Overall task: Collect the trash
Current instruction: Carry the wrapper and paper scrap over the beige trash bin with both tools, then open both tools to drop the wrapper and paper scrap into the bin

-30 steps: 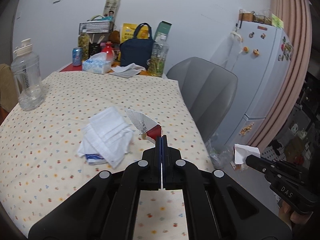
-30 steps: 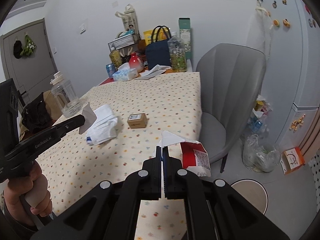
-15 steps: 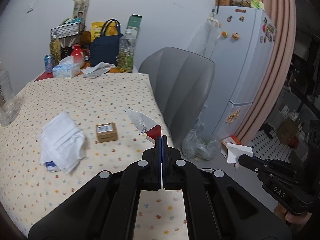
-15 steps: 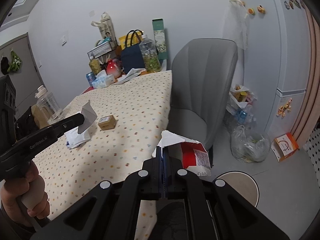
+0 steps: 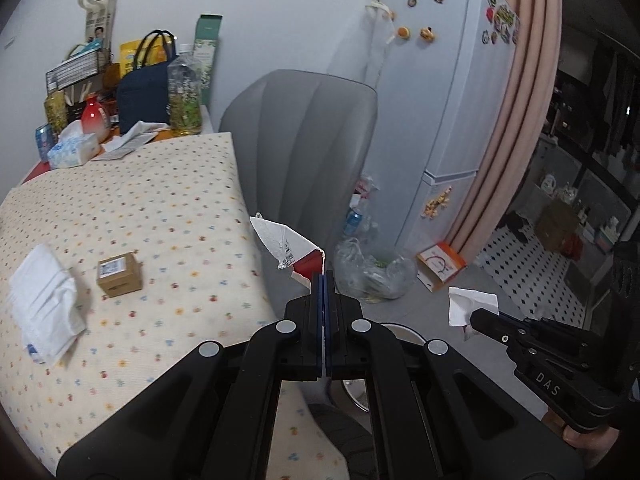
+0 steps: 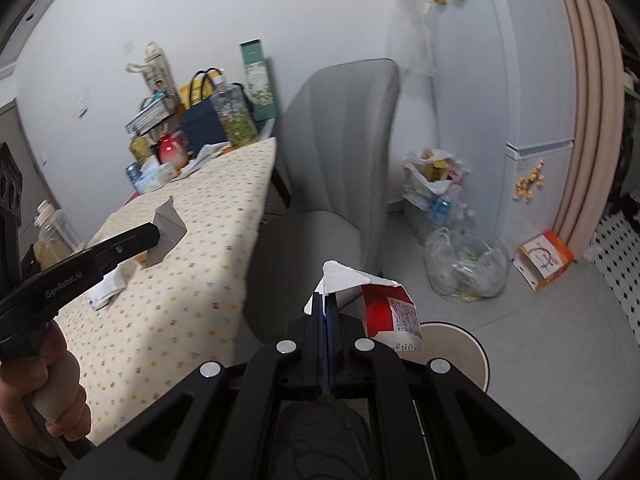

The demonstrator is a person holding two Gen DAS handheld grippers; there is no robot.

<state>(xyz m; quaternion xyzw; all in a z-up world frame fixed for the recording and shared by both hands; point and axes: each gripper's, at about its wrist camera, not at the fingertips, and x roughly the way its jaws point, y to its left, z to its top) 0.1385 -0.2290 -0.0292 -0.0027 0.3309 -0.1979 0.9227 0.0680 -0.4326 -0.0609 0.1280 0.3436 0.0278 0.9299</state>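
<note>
A table draped in a cream cloth dotted with small coloured fruit motifs [image 5: 160,208] carries a small brown cardboard box with a white label [image 5: 119,274] near its middle; a crumpled white cloth [image 5: 44,300] lies just left of the box; far beyond the box, at the wall end, stand a blue-and-white tissue pack [image 5: 74,148], a clear plastic bottle [image 5: 184,96] and a navy handbag [image 5: 140,92]; on the grey floor [image 6: 540,340] right of the table sit a clear plastic bag [image 6: 466,266] and an orange-and-white carton [image 6: 544,260].

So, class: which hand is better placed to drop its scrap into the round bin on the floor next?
Right. The right gripper, jaws shut on a torn carton piece, points at the bin just beyond it. The left gripper holds its paper scrap over the table, probably farther off.
</note>
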